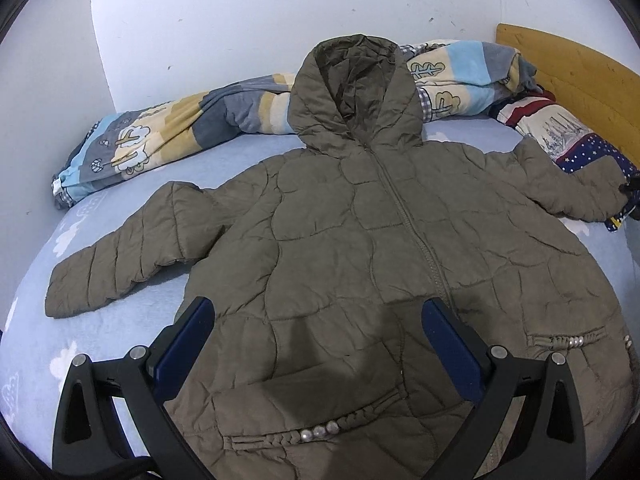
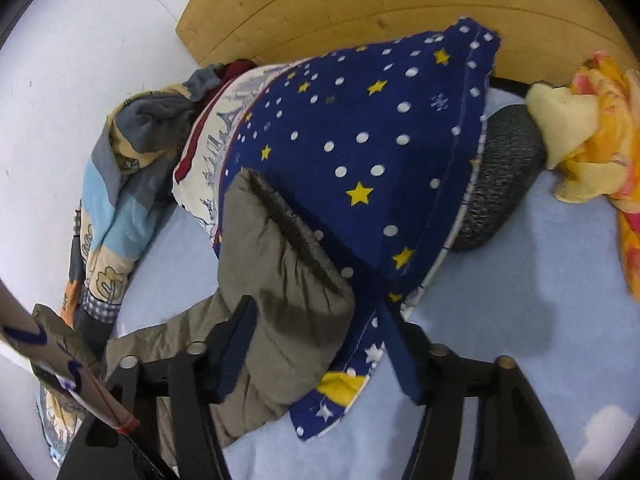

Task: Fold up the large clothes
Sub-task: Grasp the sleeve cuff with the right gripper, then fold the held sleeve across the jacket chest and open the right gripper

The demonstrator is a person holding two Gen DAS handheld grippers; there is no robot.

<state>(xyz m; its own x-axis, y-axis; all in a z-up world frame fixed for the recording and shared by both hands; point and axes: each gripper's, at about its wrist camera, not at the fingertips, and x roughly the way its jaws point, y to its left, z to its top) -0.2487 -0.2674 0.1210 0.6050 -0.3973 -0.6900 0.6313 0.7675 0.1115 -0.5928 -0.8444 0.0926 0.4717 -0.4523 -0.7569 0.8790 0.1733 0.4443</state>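
Olive quilted jacket (image 1: pixel 360 240) lies flat mid-bed; left gripper (image 1: pixel 316 344) hovers spread above its hem, right gripper (image 2: pixel 320 344) straddles the cuff (image 2: pixel 288 264), seemingly unclamped; next, pinch and fold the sleeve inward

My left wrist camera looks down at a slant from the near edge of the bed (image 1: pixel 120 320), facing the far wall, taking in the whole jacket (image 1: pixel 360 240). My right wrist camera sits close over the jacket's right cuff (image 2: pixel 280 280), facing the wooden headboard (image 2: pixel 360 0). Both views share that cuff, the starred pillow (image 2: pixel 360 140) and the striped quilt (image 1: pixel 180 128).
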